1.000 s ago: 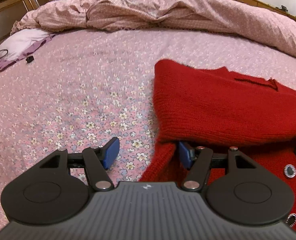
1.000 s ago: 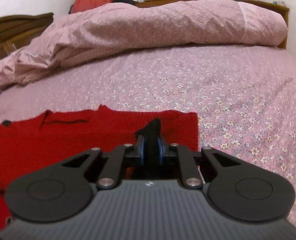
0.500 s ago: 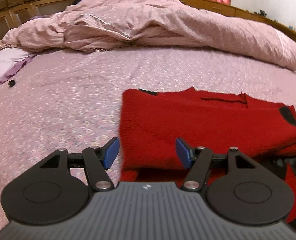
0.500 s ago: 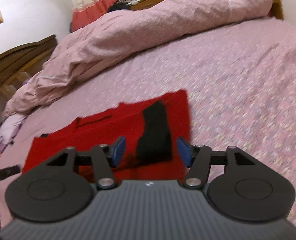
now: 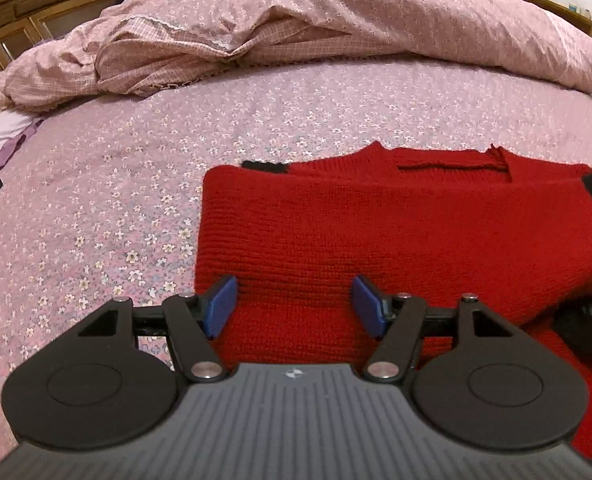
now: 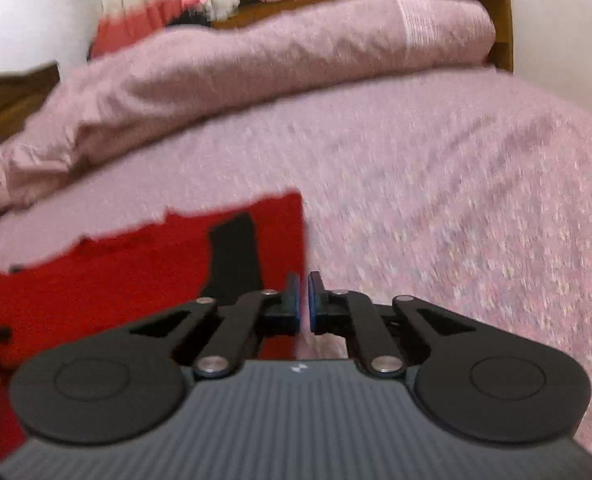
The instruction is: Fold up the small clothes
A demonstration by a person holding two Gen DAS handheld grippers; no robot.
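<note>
A red knit sweater (image 5: pixel 376 240) lies folded on the bed, with one sleeve laid across its front. My left gripper (image 5: pixel 296 306) hangs low over the sweater's near left part. It is open, its blue pads (image 5: pixel 222 306) wide apart and the knit showing between them, not pinched. In the blurred right wrist view the sweater (image 6: pixel 116 292) sits at lower left with a black cuff (image 6: pixel 232 256) lying flat on it. My right gripper (image 6: pixel 303 300) is at the sweater's right edge, shut with nothing between its pads.
The bed is covered by a pink floral sheet (image 5: pixel 116 208). A crumpled pink duvet (image 5: pixel 296 28) runs along the far side. A purple and white cloth (image 5: pixel 4 140) lies at the far left. A wooden headboard (image 5: pixel 24 12) and red curtains (image 6: pixel 216 4) stand behind.
My right gripper opened, let the black cuff drop onto the sweater, drew back to the right and shut empty. My left gripper swung from the sweater's left edge to over its body.
</note>
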